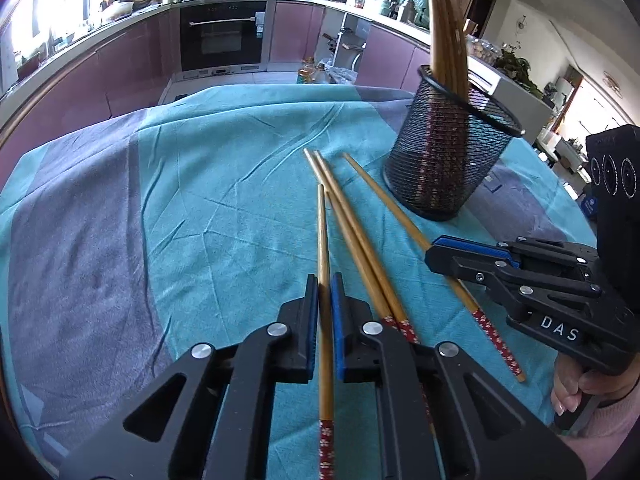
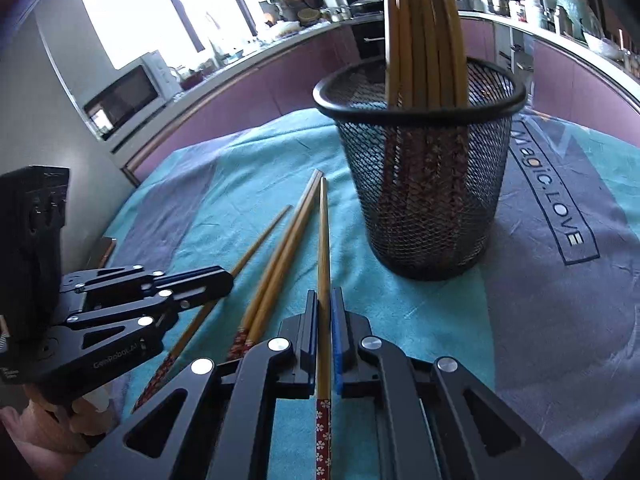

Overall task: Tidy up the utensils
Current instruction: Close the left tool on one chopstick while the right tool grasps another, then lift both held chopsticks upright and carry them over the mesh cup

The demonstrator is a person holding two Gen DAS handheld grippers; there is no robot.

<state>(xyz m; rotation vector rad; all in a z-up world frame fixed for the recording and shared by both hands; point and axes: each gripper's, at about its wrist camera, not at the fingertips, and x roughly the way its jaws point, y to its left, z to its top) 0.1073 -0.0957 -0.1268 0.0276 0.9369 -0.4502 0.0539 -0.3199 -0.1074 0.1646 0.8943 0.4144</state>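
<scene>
A black mesh cup [image 1: 448,152] stands on the cloth and holds several bamboo chopsticks [image 1: 446,28]; it also shows in the right wrist view [image 2: 424,184]. My left gripper [image 1: 325,284] is shut on one bamboo chopstick [image 1: 323,248] with a red flowered end. My right gripper [image 2: 325,300] is shut on another chopstick [image 2: 323,248], pointing toward the cup. Two more chopsticks [image 1: 356,236] lie side by side between them on the cloth, seen also in the right wrist view [image 2: 280,264]. My right gripper also shows at the right of the left wrist view [image 1: 434,254].
A teal and grey cloth [image 1: 168,200] covers the table. Kitchen counters, an oven [image 1: 222,36] and a microwave [image 2: 128,96] stand beyond the table's far edge. My left gripper shows at the left in the right wrist view [image 2: 224,280].
</scene>
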